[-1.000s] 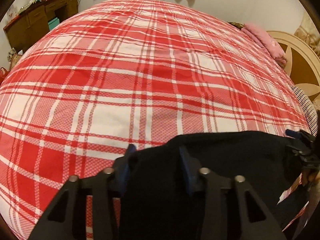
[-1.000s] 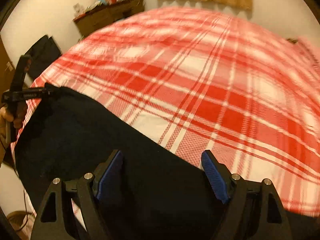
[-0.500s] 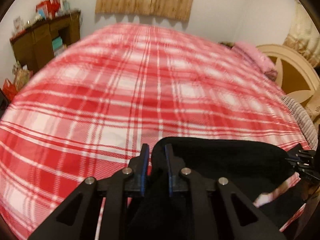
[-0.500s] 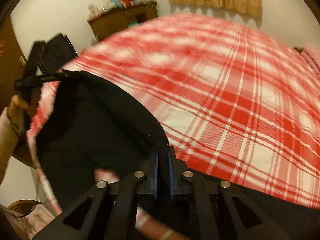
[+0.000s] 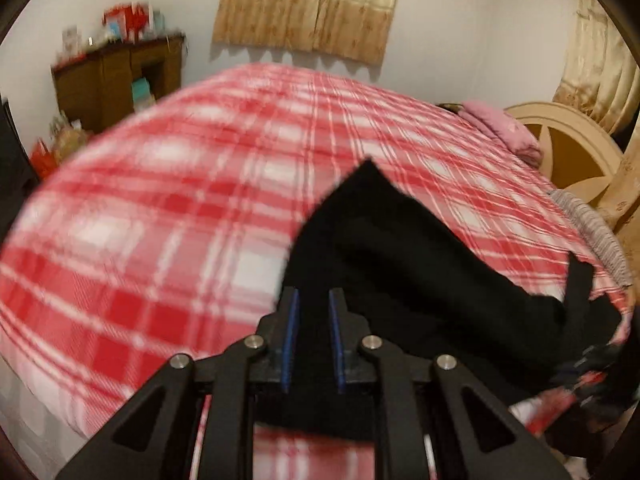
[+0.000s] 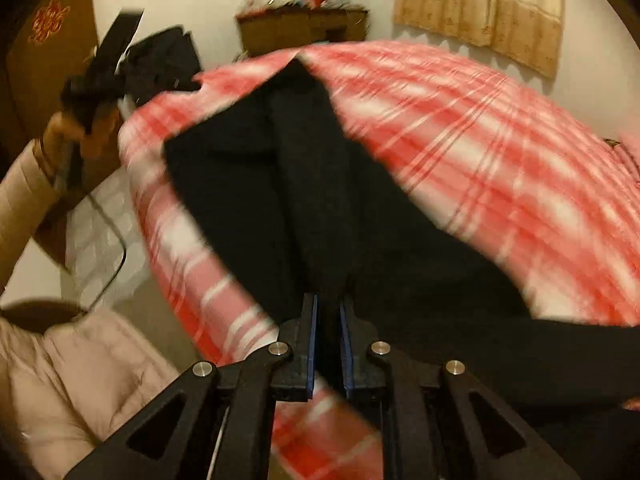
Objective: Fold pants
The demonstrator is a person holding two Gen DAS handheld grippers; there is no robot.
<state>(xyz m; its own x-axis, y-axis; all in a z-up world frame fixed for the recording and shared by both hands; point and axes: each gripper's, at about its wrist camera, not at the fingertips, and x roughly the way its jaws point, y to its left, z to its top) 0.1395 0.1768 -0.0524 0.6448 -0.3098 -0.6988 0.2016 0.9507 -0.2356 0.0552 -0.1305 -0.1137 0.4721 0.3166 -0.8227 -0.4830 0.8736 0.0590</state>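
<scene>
While both tools pinch cloth:
Left tool (image 5: pixel 313 340): clamped on black pants (image 5: pixel 400 248).
Right tool (image 6: pixel 329 344): clamped on pants too.
Pants: centre frame, draped over red plaid bed (image 5: pixel 160 220).
Room: brown cabinet (image 5: pixel 116 80) upper left, tan curtain (image 5: pixel 312 4) top, white walls.

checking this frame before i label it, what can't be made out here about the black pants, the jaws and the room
- Black fabric pants: waistband and leg ends cannot be told apart; motion blur in both views, and the lower edges cut the cloth off.
- Left gripper and right gripper: pad contact is hidden by black cloth between the jaws.
- Red-and-white plaid bedspread: pattern smeared by blur, right wrist view.
- Brown wooden cabinet: items on top too blurred to identify.
</scene>
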